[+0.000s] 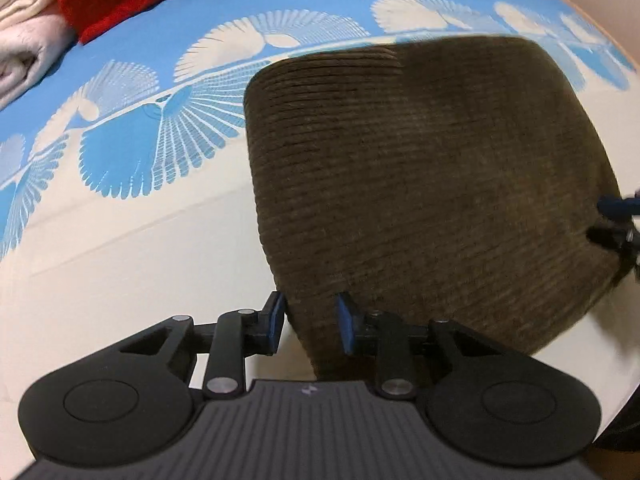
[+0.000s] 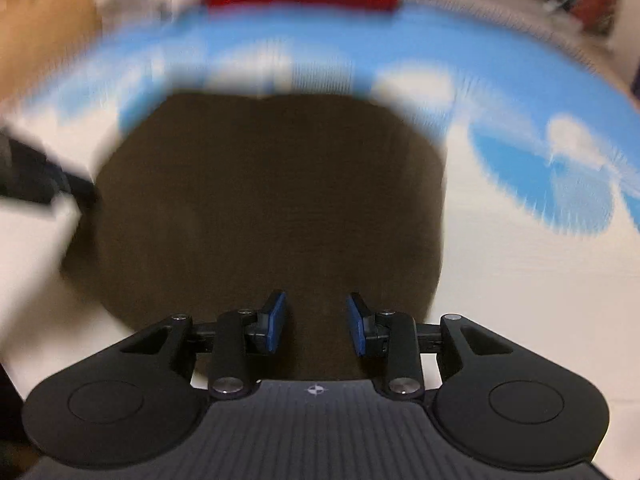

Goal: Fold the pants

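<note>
My left claw (image 1: pixel 311 322) pinches the near left corner of the folded brown pants (image 1: pixel 432 184), lying on the blue-and-white sheet (image 1: pixel 120 128). My right claw (image 2: pixel 316 322) grips their near edge.

place: home bedroom | cue: patterned bedsheet (image 1: pixel 132 12), folded laundry (image 1: pixel 24 44)
</note>
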`<state>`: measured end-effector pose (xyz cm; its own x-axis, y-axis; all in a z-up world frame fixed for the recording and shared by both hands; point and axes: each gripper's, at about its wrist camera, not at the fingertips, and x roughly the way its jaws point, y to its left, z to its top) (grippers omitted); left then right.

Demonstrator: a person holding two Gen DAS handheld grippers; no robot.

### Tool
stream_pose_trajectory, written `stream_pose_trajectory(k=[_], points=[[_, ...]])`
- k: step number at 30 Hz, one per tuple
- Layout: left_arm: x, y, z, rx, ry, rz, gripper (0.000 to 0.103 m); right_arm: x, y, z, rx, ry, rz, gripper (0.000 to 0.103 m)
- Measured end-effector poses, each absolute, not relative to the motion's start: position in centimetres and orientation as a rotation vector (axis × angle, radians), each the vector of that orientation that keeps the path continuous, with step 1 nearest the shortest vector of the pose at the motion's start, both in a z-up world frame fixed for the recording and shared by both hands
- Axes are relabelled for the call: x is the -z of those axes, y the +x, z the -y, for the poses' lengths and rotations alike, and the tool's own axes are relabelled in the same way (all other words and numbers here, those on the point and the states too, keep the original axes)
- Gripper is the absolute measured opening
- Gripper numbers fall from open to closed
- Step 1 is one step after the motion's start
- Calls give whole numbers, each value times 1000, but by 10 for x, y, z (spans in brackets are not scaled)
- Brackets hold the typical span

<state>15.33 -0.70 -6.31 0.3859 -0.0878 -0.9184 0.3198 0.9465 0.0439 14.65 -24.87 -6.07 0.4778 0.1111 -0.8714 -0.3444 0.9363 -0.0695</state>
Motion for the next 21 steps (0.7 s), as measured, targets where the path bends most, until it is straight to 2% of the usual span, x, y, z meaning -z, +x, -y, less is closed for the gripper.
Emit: stream_pose_trajectory(k=[6, 8, 13, 16, 21], points=[[34, 155, 10, 235, 179, -998, 33, 32, 160, 259, -245, -114, -890, 37], [28, 158, 12, 235, 157, -958, 33, 23, 169, 265, -189, -86, -822, 41], [31, 170, 24, 264, 111, -958, 33, 18, 194, 275, -57, -24, -726, 42], [54, 176, 32, 233, 189, -1039, 34, 22, 213, 279, -34, -7, -712, 42], [47, 183, 29, 232, 124, -994, 35, 46, 235, 268, 27, -61, -793, 42]])
